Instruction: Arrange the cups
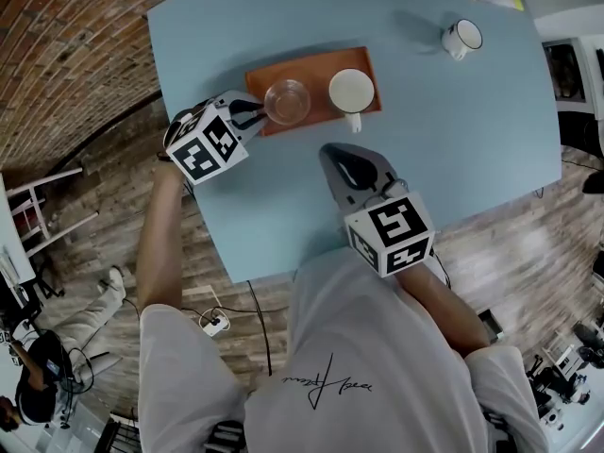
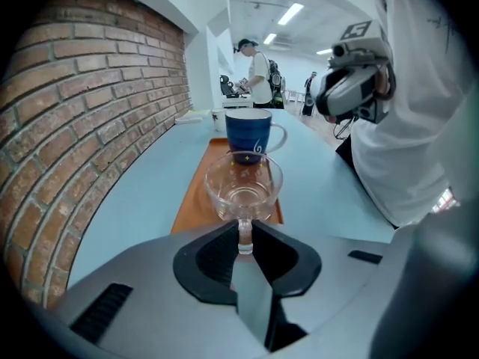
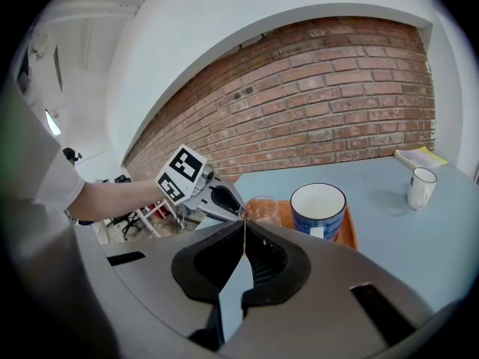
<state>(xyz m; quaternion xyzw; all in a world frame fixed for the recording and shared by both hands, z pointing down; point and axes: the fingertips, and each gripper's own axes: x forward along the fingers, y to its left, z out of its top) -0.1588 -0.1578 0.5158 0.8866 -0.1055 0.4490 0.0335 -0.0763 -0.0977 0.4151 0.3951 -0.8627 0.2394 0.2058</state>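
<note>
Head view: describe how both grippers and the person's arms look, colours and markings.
The left gripper and right gripper have smooth grey shells with black-lined claws. Each carries a white cube printed with black square markers. The person wears a white T-shirt with short sleeves and a small black script mark.

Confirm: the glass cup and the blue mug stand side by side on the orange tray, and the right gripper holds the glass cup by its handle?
Wrong gripper: the left gripper holds the glass cup by its handle, as the left gripper view shows; the right gripper is shut, empty. Cup and blue mug do stand side by side on the orange tray.
</note>
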